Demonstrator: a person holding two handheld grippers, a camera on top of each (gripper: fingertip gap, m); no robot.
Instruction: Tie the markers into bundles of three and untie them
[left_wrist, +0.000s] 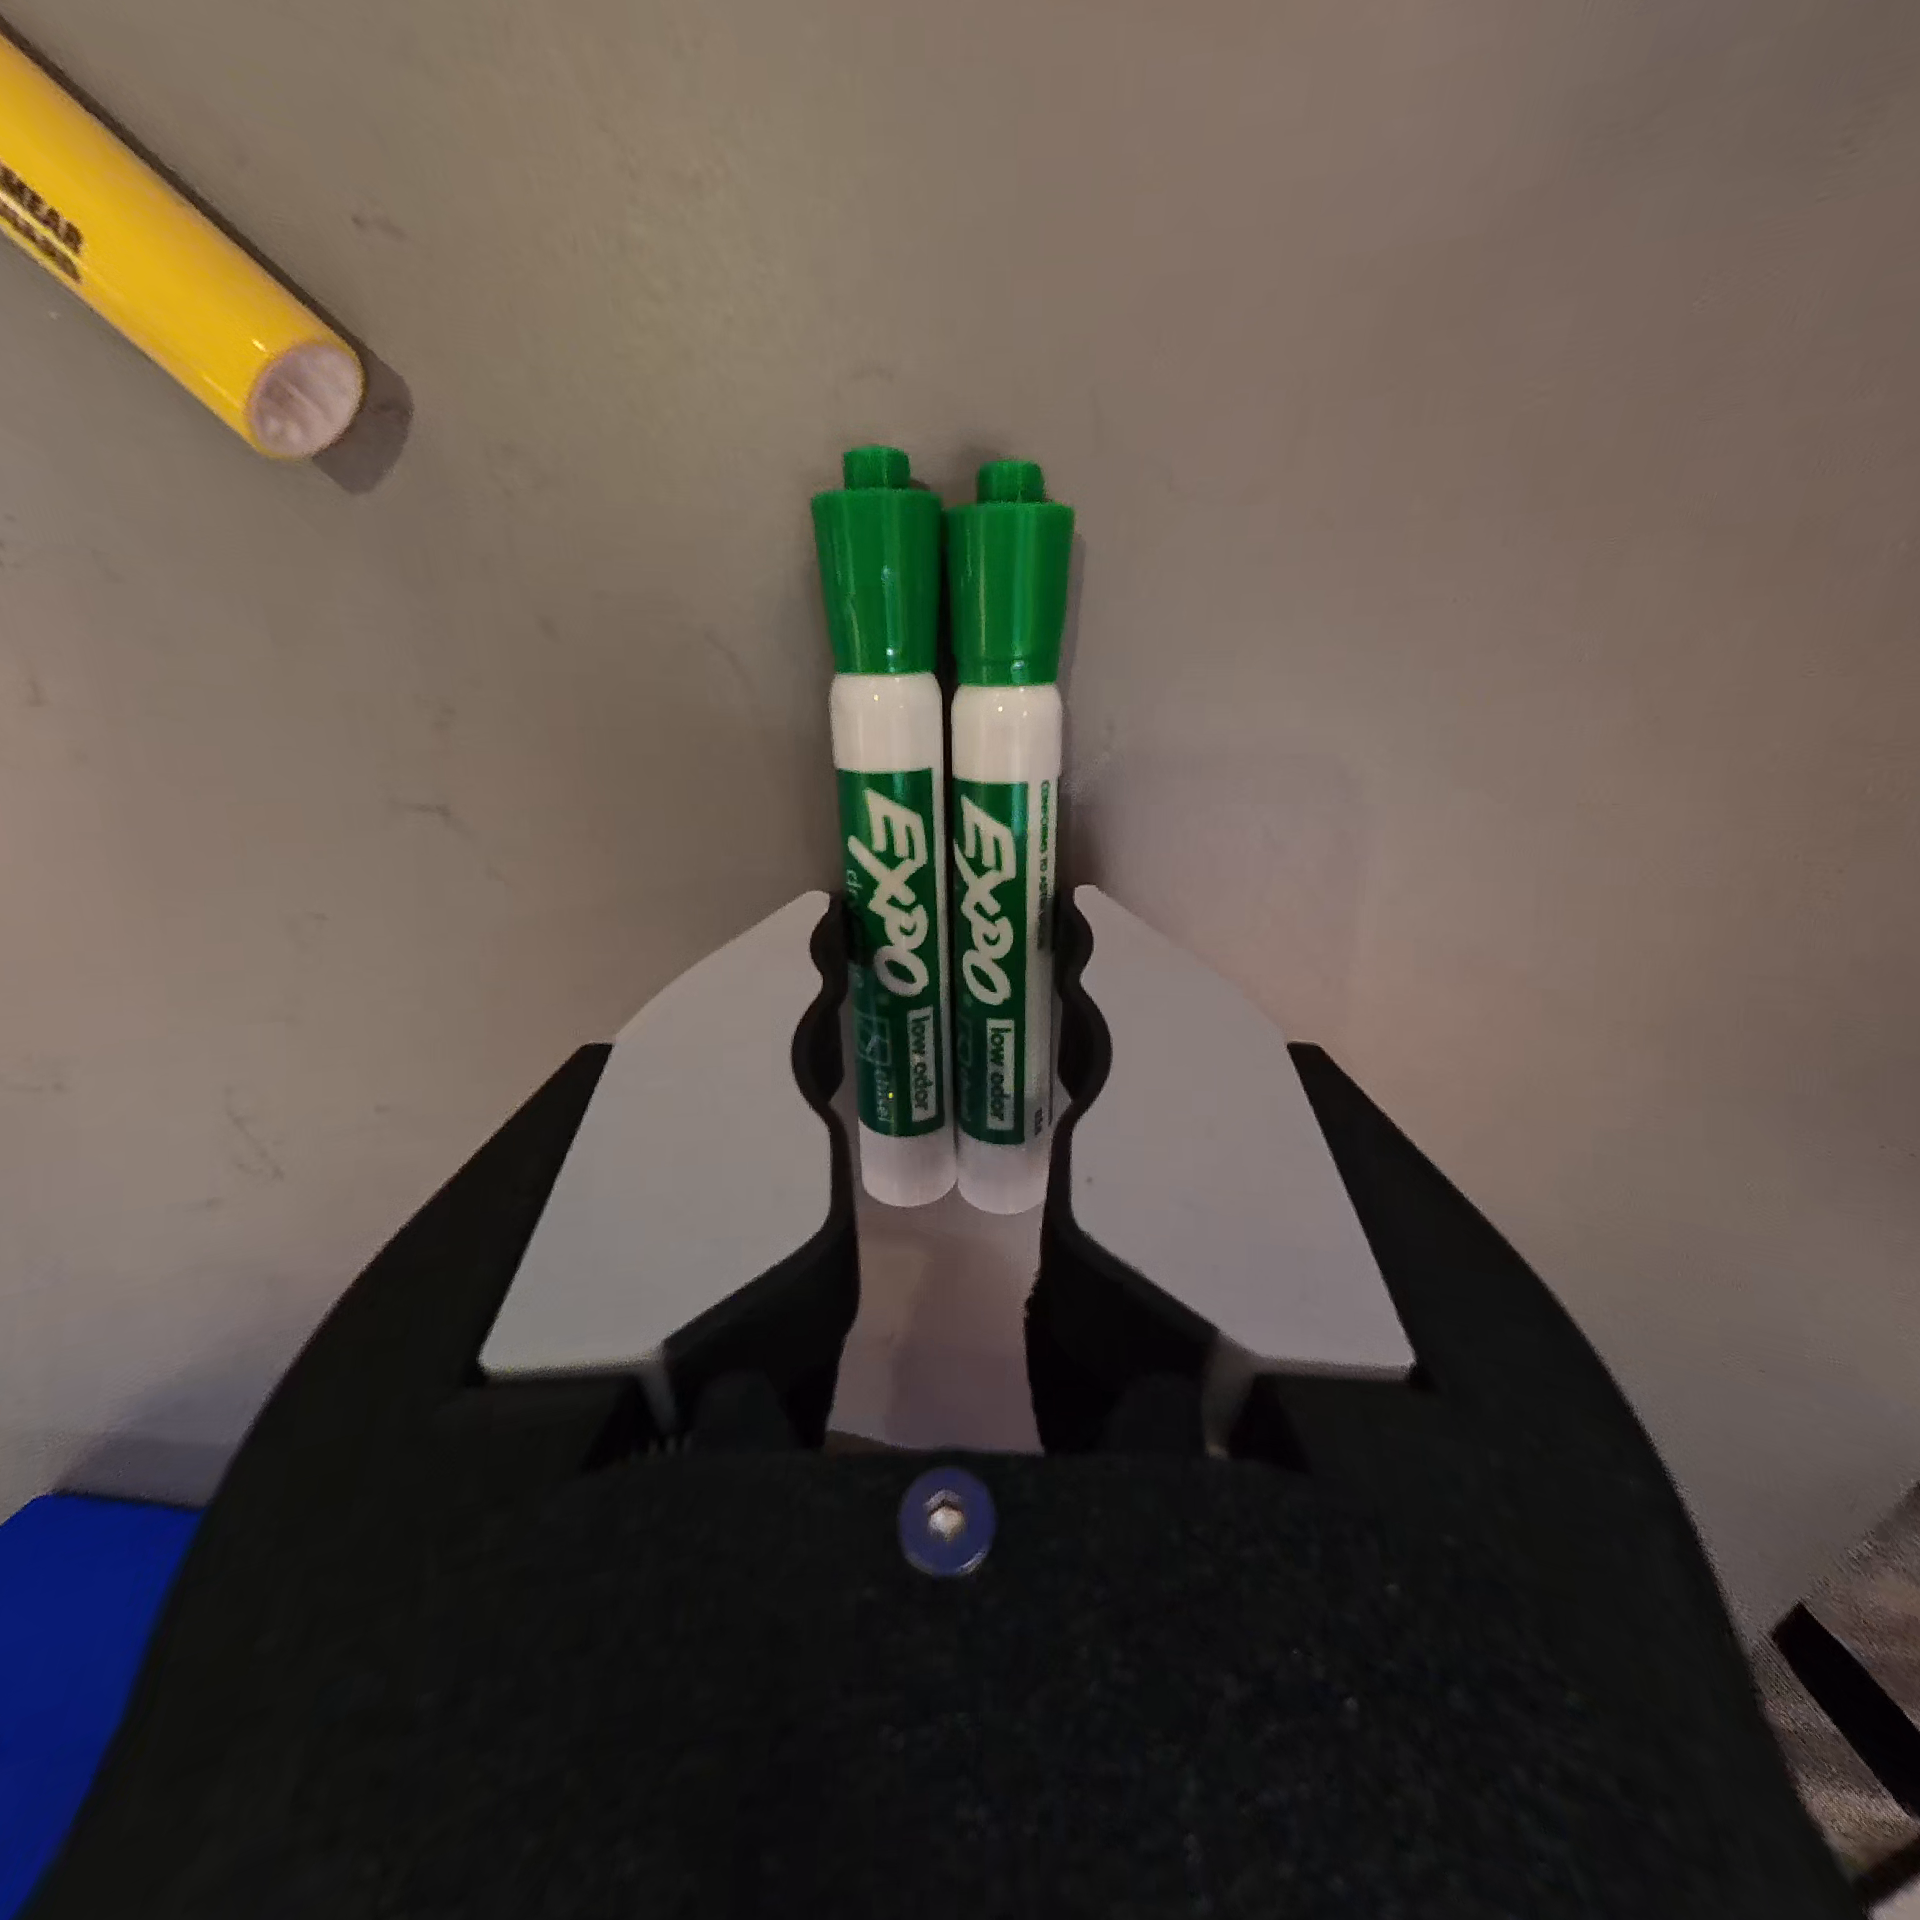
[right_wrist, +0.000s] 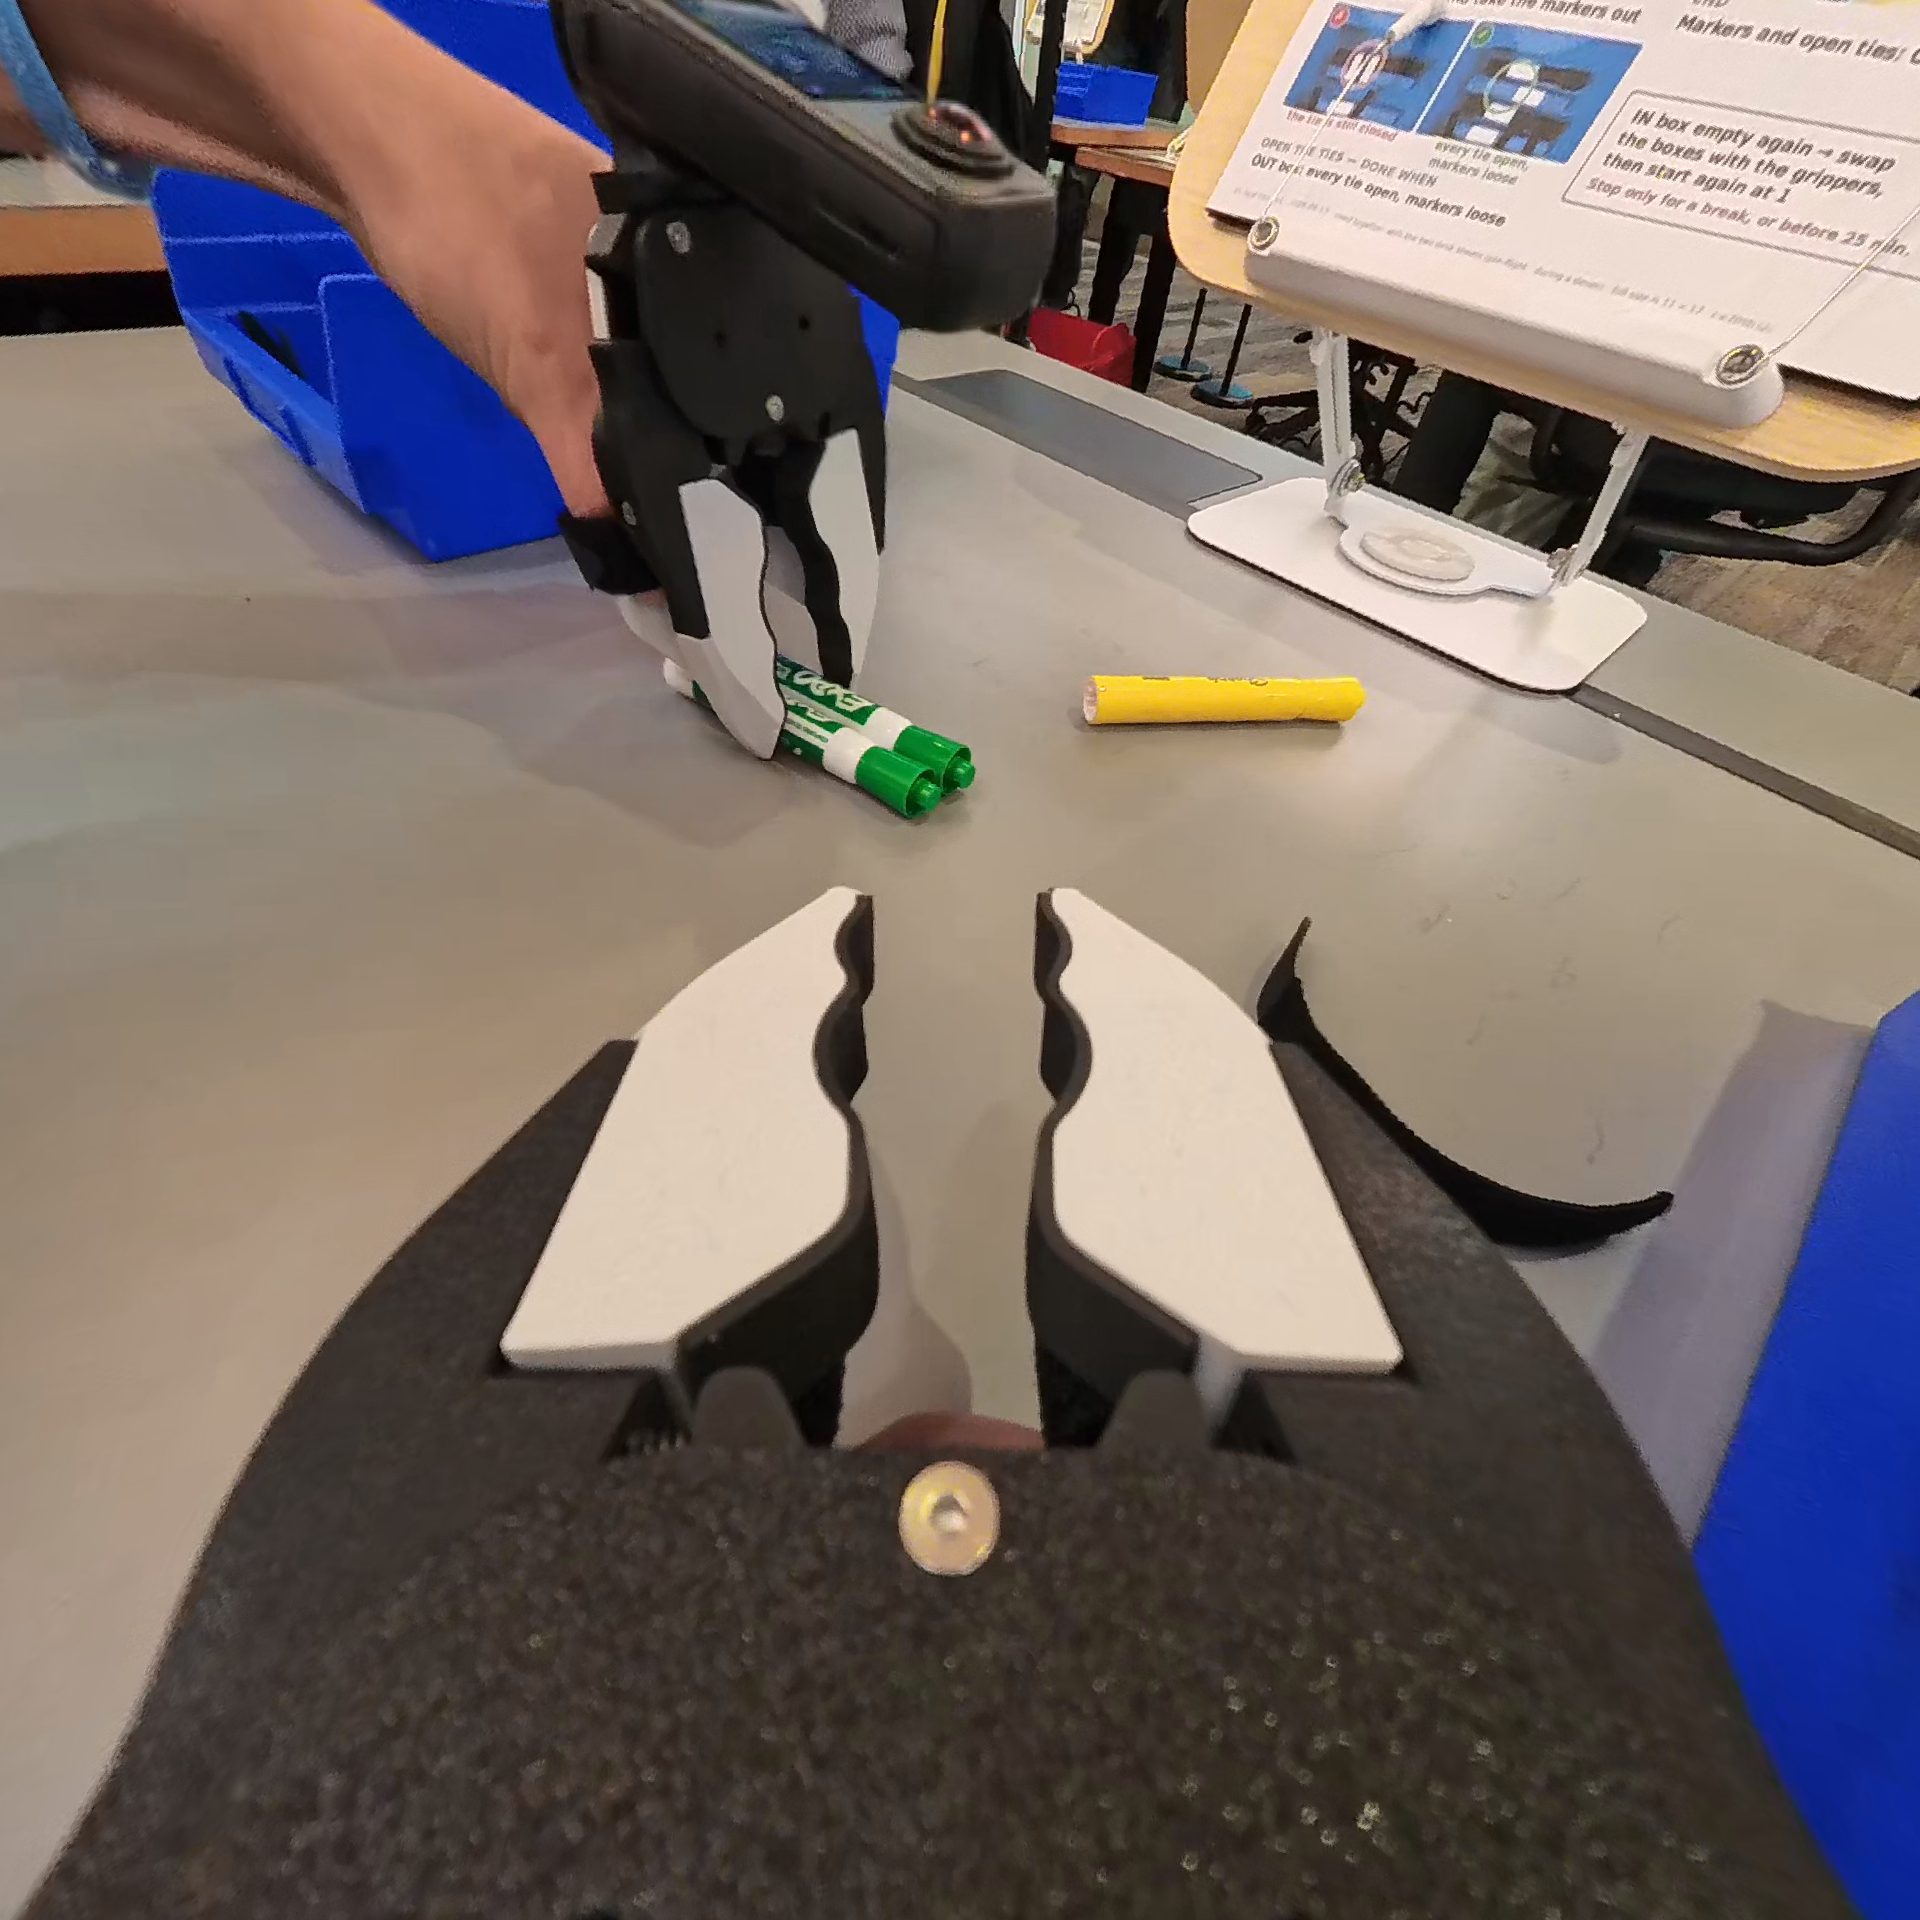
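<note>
While the left gripper (left_wrist: 951, 935) reaches down to the grey surface (left_wrist: 1455, 520), its jaws are narrowed around two green markers (left_wrist: 945, 831), one finger pressed against the outer side of each barrel. The markers lie side by side and touching, flat on the surface, their green caps pointing away from the gripper and their white ends sitting between the fingers. From the right wrist view, the same pair (right_wrist: 862, 743) shows under the left gripper (right_wrist: 805, 707), which a person's hand (right_wrist: 468, 260) holds from above.

A yellow marker (right_wrist: 1221, 698) lies alone on the surface, well apart from the green pair and off to their right in that view; in the left wrist view its end (left_wrist: 208, 312) shows at the upper left corner.

The right gripper (right_wrist: 954, 914) hovers low over the surface with its jaws narrowly parted and nothing between them. A black tie strap (right_wrist: 1455, 1174) lies curved on the surface just beside its right finger. A blue bin (right_wrist: 395, 416) stands behind the left gripper, and a white stand (right_wrist: 1455, 561) carrying an instruction sheet sits at the far right.
</note>
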